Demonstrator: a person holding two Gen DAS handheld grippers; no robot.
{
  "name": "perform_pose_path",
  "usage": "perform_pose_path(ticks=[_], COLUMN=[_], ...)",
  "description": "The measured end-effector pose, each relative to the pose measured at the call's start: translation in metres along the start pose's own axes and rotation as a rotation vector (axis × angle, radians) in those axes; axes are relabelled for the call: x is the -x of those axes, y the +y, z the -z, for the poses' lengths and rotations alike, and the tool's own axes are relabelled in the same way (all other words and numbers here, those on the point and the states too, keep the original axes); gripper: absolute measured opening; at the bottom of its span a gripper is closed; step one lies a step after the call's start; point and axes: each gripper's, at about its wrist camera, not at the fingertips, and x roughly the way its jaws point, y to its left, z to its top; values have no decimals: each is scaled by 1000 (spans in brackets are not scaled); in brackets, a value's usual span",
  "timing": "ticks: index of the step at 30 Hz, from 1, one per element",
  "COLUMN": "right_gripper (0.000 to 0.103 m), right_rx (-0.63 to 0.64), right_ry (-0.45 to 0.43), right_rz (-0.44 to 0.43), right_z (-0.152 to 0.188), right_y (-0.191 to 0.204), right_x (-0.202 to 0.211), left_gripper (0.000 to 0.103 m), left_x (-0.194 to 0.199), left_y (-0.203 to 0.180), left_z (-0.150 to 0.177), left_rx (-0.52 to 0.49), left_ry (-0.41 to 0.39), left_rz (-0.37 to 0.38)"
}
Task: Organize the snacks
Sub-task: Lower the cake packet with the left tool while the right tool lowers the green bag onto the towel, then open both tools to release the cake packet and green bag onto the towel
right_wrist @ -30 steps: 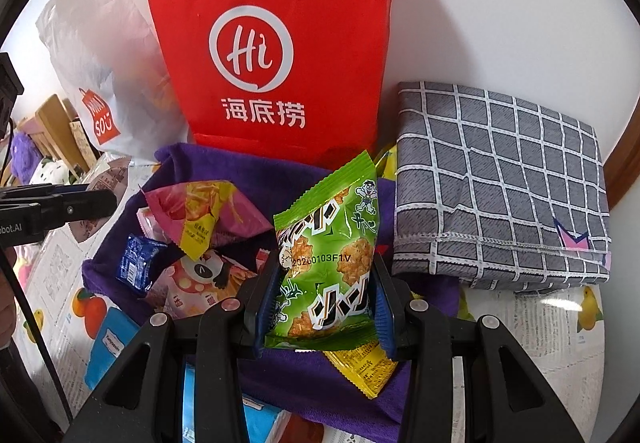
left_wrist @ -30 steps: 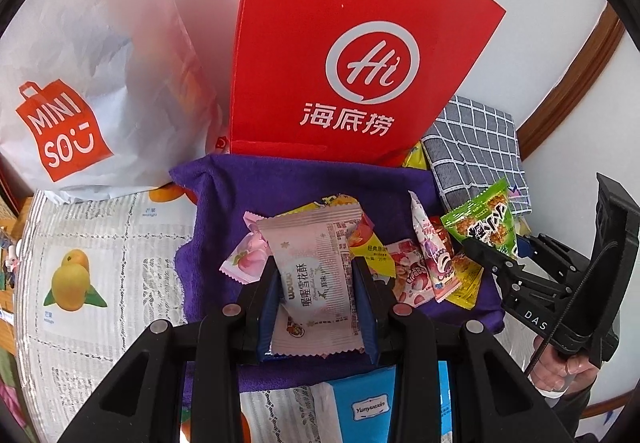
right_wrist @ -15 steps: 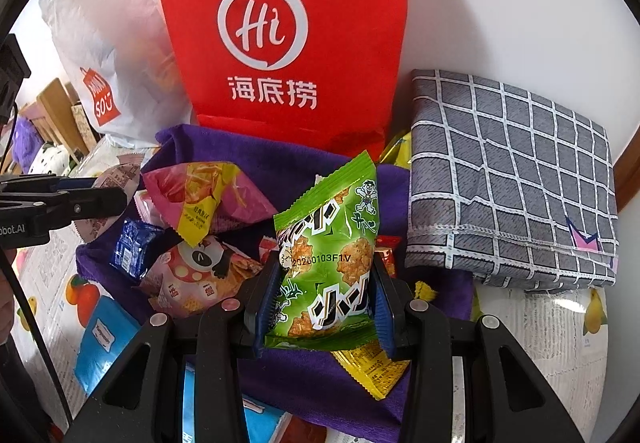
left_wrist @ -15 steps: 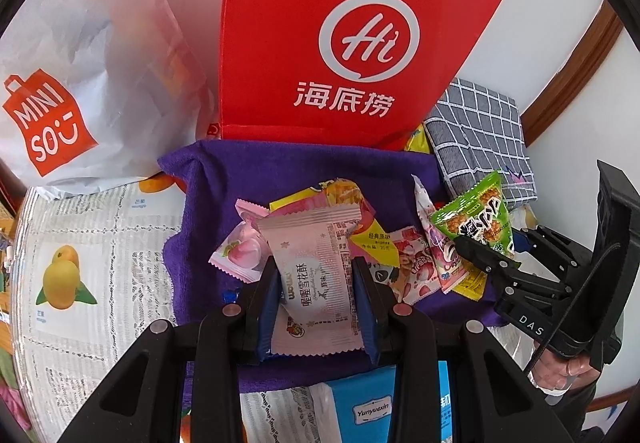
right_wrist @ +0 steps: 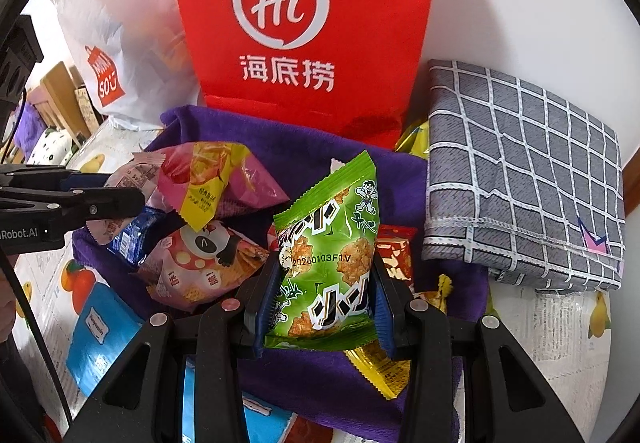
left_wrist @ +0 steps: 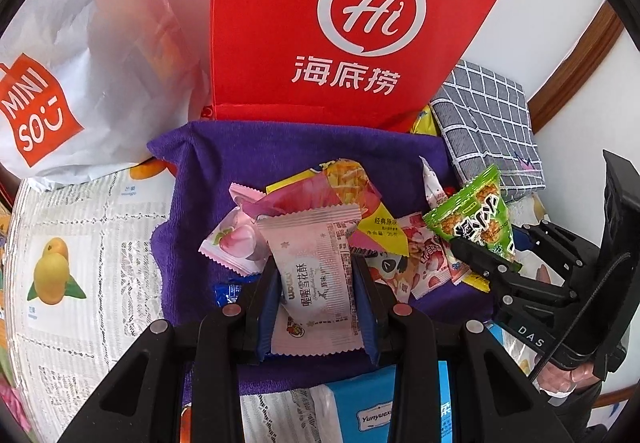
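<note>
left tool (left_wrist: 316, 299) clamps a pink snack packet (left_wrist: 316, 283) – right tool (right_wrist: 324, 299) grips a green snack packet (right_wrist: 328, 263) – both above the purple towel (left_wrist: 280, 147).

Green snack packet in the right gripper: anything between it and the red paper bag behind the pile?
Nothing visible. The green packet is clamped in the right gripper, and only bare purple towel lies between it and the red bag. The bag's opening is out of frame.

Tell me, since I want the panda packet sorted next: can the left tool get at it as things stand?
Probably not: the left tool is shut on the pale pink packet, and a yellow-pink bag overlaps the panda packet.
</note>
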Motion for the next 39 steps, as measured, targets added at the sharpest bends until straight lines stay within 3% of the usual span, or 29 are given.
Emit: perform_pose_path(ticks=[32, 39], right_gripper=[42, 51], right_rx=[62, 54], right_ry=[74, 73], right_rz=[-41, -24], right_z=[6, 9], right_y=[25, 26], right_x=[-18, -10], left_gripper=[33, 36], left_x=[-25, -22], left_y=[1, 2], left_z=[0, 2], left_rx=[29, 21], left_ry=[83, 105], left_rz=[-14, -27])
